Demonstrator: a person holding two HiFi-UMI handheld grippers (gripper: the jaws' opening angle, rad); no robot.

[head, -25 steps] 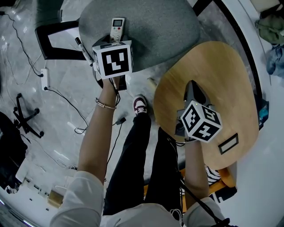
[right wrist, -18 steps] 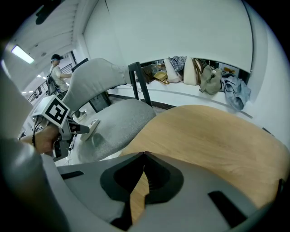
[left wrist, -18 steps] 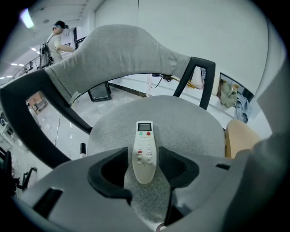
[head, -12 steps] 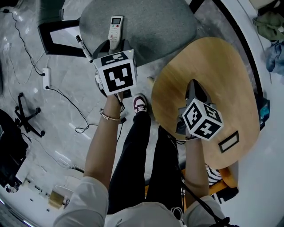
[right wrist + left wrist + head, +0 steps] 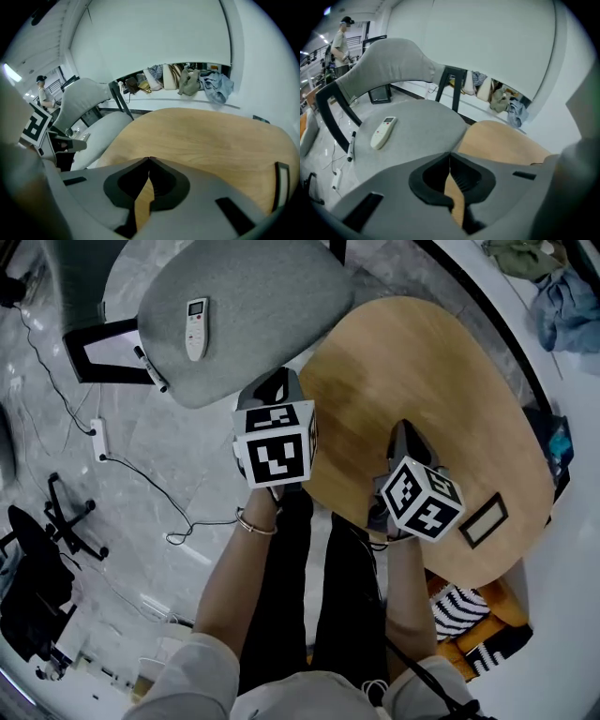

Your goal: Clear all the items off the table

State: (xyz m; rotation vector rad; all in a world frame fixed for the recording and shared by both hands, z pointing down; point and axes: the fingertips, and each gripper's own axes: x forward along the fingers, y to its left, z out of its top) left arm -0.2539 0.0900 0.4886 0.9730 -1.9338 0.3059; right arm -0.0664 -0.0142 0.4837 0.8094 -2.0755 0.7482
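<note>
Table (image 5: 422,362): light wood, smooth, rounded bean-shaped top. It is bare except for a small dark-framed rectangle (image 5: 484,521) near its right edge; can't tell what that is.

The head view shows both grippers from above, with the marker cubes covering much of each. The left gripper (image 5: 450,155) sits at the table's left edge, next to the grey chair seat (image 5: 262,296). Its own view shows the jaws just closed, tips pressed together, nothing between them. The right gripper (image 5: 149,160) is over the table top, jaws also together and empty.

A white remote (image 5: 196,316) lies flat on the fabric seat, off the table. A black marker (image 5: 150,369) is at the seat's left rim; unclear whether it is on the seat or hanging off.

Only the gripper views show the curved chair back, the white wall, a heap of clothes and bags (image 5: 187,77) beyond the table, and a person (image 5: 340,40) far off. Only the head view shows the marble-look floor with cables (image 5: 141,484). The right gripper view shows the rectangle squeezed against its right rim.
</note>
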